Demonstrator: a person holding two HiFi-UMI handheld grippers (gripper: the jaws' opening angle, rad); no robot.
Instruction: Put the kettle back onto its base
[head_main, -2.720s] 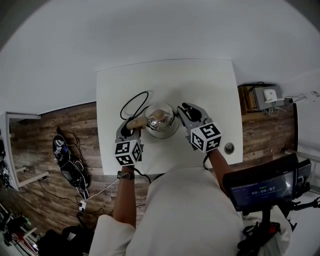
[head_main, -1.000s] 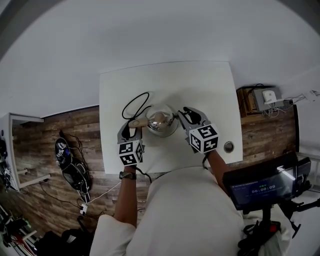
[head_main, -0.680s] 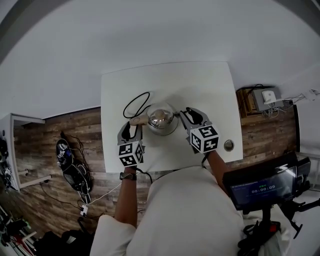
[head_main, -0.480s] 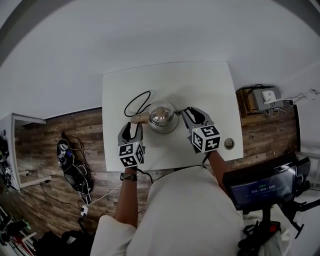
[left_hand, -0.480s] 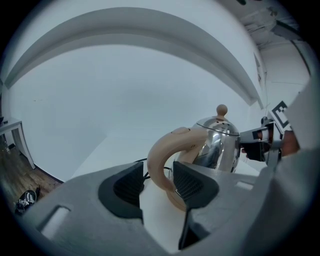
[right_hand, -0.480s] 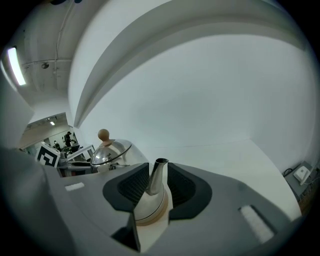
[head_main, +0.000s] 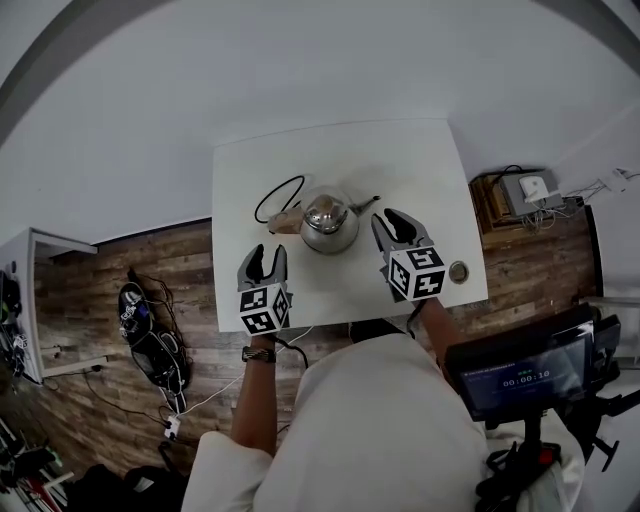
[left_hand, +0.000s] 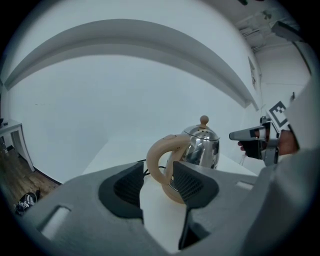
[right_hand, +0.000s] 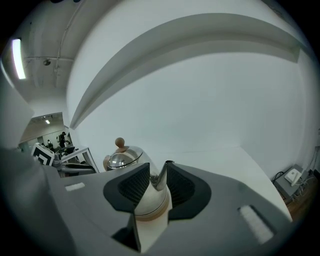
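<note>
Both claws have backed off the kettle (head_main: 328, 218) since the earlier shots, where they sat right up against its sides. Now it stands upright on its own, ahead of and between them, on what looks like its beige base (right_hand: 149, 214) on the white table (head_main: 420, 160).

Left gripper (head_main: 266, 252): jaws have just been opening and are wide apart. Nothing is clamped; the beige handle (left_hand: 161, 156) only lines up ahead of the gap. Right gripper (head_main: 390, 217): jaws just eased in a touch but are also apart, with the spout (right_hand: 161, 179) in line beyond them, not pinched.

For writing, I can't spot a brand on the kettle. The marker cubes only carry black-and-white squares. The one readable bit is a screen (head_main: 520, 375) behind and right of the right claw, with a timer that looks like 00:00:10.

Other stuff: a black cord (head_main: 275, 192) loops on the table beyond the left claw, and a round grommet (head_main: 459, 271) sits just right of the right claw. Nothing blocks the way between either claw and the kettle.
</note>
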